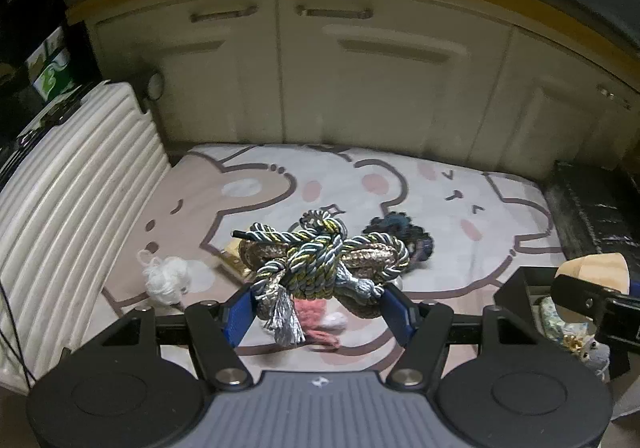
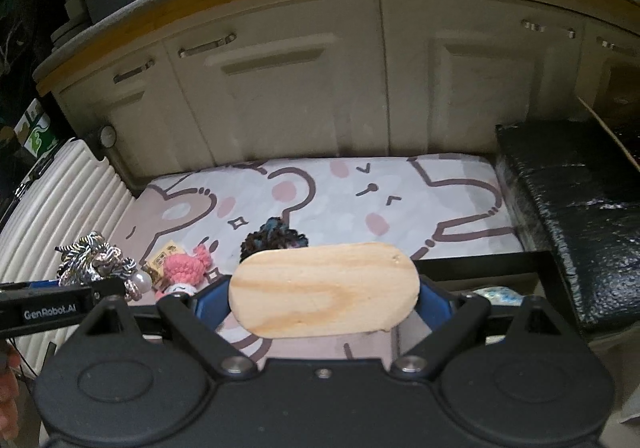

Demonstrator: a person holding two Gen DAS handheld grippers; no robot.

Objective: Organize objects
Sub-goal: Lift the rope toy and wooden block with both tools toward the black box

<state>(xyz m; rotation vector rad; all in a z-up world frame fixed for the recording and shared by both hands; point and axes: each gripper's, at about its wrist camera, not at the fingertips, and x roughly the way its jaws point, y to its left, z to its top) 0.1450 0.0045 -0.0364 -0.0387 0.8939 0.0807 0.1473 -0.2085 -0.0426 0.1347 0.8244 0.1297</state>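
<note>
The left gripper [image 1: 320, 302] is closed around a bundle of twisted rope [image 1: 320, 260], grey, gold and blue in colour, with a silver tassel hanging down between the blue finger pads [image 1: 239, 318]. The bundle is lifted above the cartoon bear mat [image 1: 460, 260]; in the right wrist view the same rope bundle [image 2: 94, 262] appears at the far left, above the edge of the mat.

The right gripper [image 2: 324, 302] is clamped on a flat oval wooden piece [image 2: 324, 290], light pine with visible grain, which lies crosswise between its pads. In the left wrist view one end of this wooden piece [image 1: 592, 268] shows at the right edge, near a black tray [image 1: 516, 288] that contains some small items I cannot identify.

On the mat there are several other things. A pink crocheted doll [image 2: 186, 272] lies under the rope bundle, touching a small yellow card [image 2: 164, 258]. A dark blue-black yarn ball [image 2: 276, 238] lies near the middle of the mat, just behind the wooden piece in the right view. A tuft of white yarn [image 1: 168, 278] lies to the left, near a ribbed white suitcase [image 1: 80, 187]. Behind the mat stand cream cabinet doors [image 1: 360, 79], and a black box [image 2: 580, 215] is at the right side.
</note>
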